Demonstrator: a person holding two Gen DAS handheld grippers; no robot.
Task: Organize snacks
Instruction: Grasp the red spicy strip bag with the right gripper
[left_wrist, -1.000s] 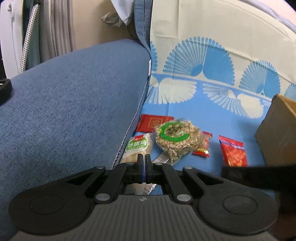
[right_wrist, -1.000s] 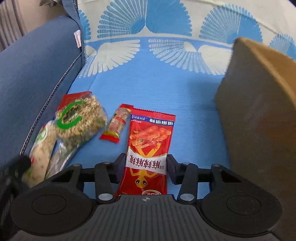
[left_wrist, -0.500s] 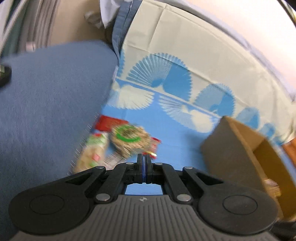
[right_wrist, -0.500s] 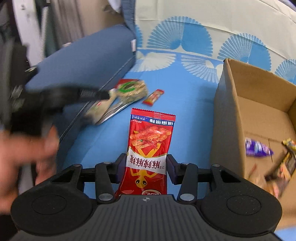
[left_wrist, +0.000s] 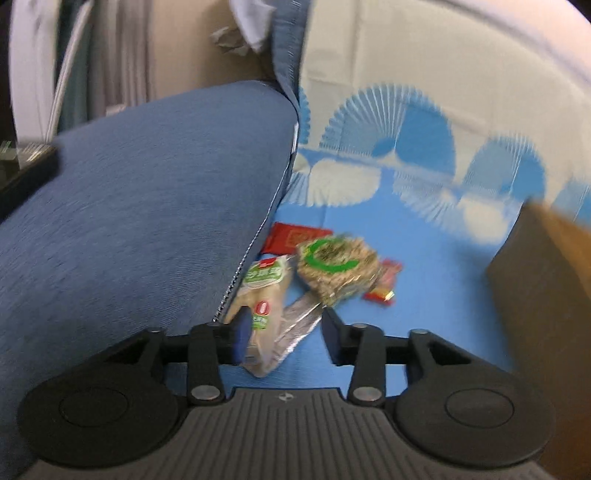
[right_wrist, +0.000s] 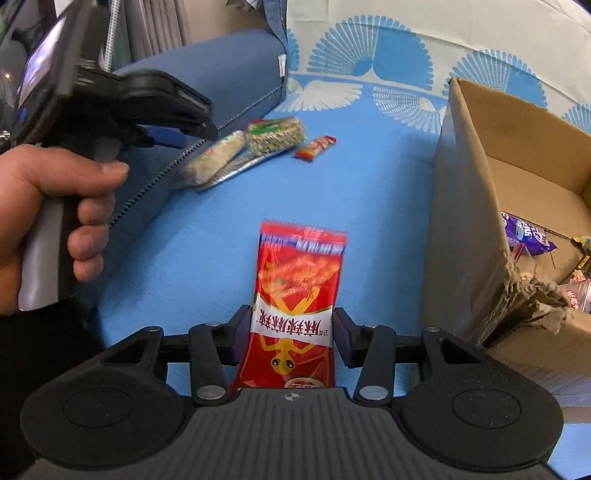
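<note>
Right wrist view: the right gripper (right_wrist: 291, 339) has its 2 black fingers pressed against the sides of a glossy red snack packet (right_wrist: 297, 306), a flat oblong foil pouch with a white band of printed characters and a yellow figure near its lower end. The packet juts forward above the smooth blue sheet (right_wrist: 369, 206), just left of the cardboard box (right_wrist: 465, 236), whose near corner is frayed and torn. Inside the box lie a crinkled purple wrapper (right_wrist: 528, 236) and other packets too cut off to tell apart.

The left hand (right_wrist: 55, 218) wraps a grey handle, carrying the left gripper (right_wrist: 207, 123) over the edge of the denim-textured blue cushion (right_wrist: 207, 77).

In the left wrist view, the left gripper (left_wrist: 282, 332) stands wide apart, its fingers on either side of the near end of a pale long-bagged snack (left_wrist: 258, 295) with a green label; contact cannot be told through the blur. Beside it lie a knobbly round cereal cake (left_wrist: 336, 266) in clear film with a green ring, a flat red packet (left_wrist: 295, 238) behind, and a small red bar (left_wrist: 382, 284) to the right. All rest on the sheet, beside the cushion's corded seam.
</note>
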